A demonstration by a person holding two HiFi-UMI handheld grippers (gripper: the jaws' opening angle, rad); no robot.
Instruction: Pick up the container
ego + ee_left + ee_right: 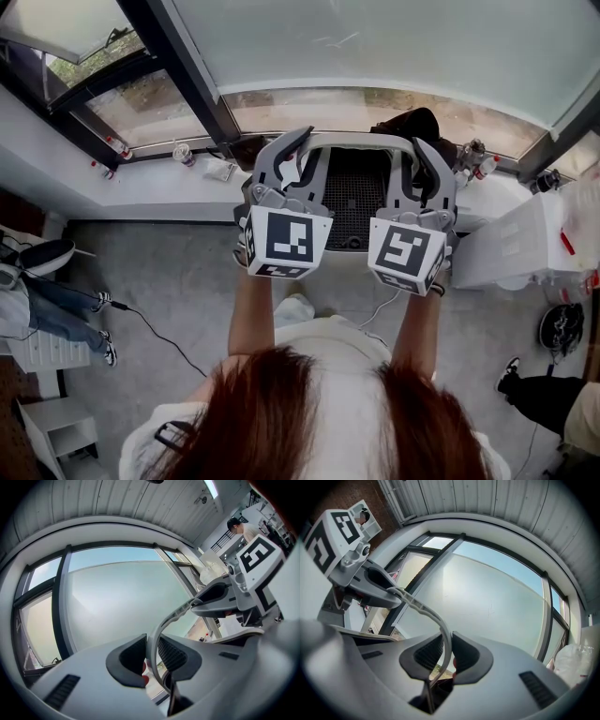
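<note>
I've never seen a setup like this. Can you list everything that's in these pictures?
container: one, black mesh with a pale handle, held up before the window
window: several frosted panes in dark frames, ahead
bottles: at least two, clear with red caps, on the sill
box: one, white, at the right
cable: one, black, on the floor at the left
bystander's legs: one pair, blue jeans, far left
left claw: one, grey with black pads, shut on the container's handle
right claw: one, grey with black pads, shut on the same handle
marker cubes: two, black-and-white, one on each claw
arms: two, bare, reaching forward
</note>
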